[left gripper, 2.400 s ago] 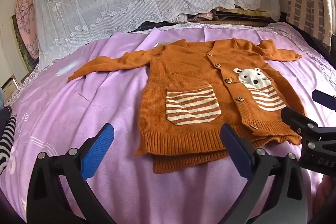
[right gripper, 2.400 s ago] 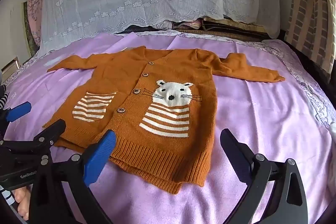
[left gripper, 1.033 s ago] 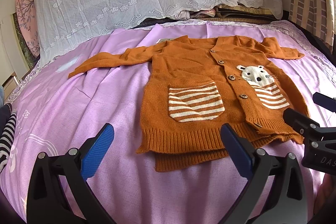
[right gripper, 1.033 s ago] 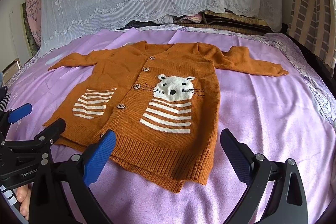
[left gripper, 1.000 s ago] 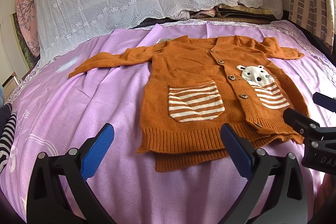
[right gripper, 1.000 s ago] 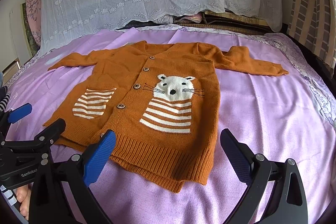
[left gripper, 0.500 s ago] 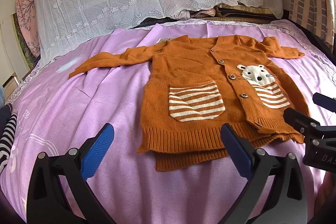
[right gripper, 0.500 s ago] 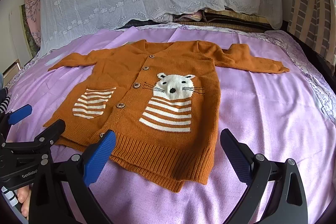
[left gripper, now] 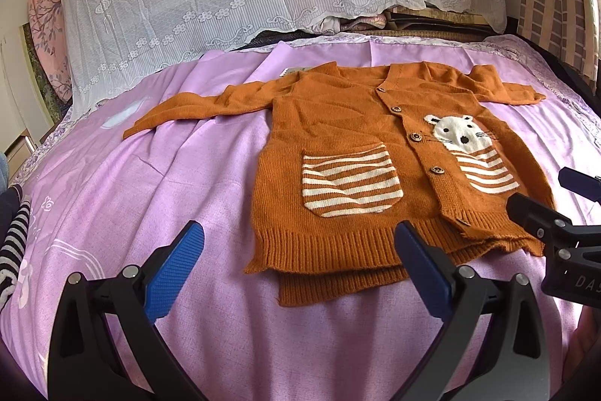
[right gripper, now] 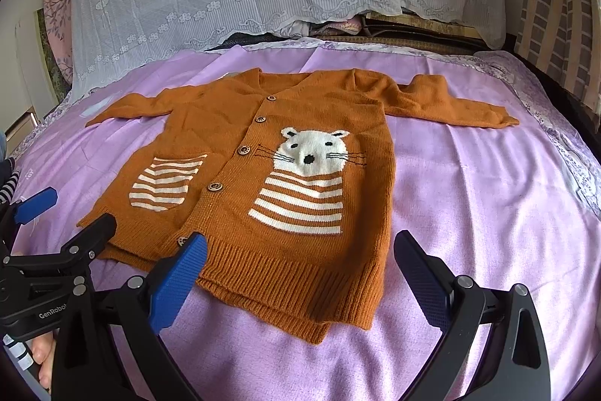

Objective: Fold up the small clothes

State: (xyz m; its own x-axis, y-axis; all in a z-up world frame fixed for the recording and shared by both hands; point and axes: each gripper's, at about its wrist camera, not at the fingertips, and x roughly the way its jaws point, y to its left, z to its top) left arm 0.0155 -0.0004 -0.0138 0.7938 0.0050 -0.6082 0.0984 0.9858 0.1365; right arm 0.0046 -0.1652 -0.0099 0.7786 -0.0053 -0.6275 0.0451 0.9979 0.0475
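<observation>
Small orange knitted cardigan with a white mouse face (right gripper: 300, 183) lies flat, unfolded, on the purple-sheeted bed (right gripper: 469, 213). Left tool (left gripper: 298, 260) and right tool (right gripper: 300, 267) both gape wide near its hem, empty.

Both wrist views low, near, sharing cardigan (left gripper: 360, 153).

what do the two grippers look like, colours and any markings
Both the left gripper and the right gripper have black plastic frames with silver screws and textured blue pads on the jaws. White lettering shows on the bodies: "GenRobot" on the left one, "DAS" cut off on the right. No cables visible.
</observation>
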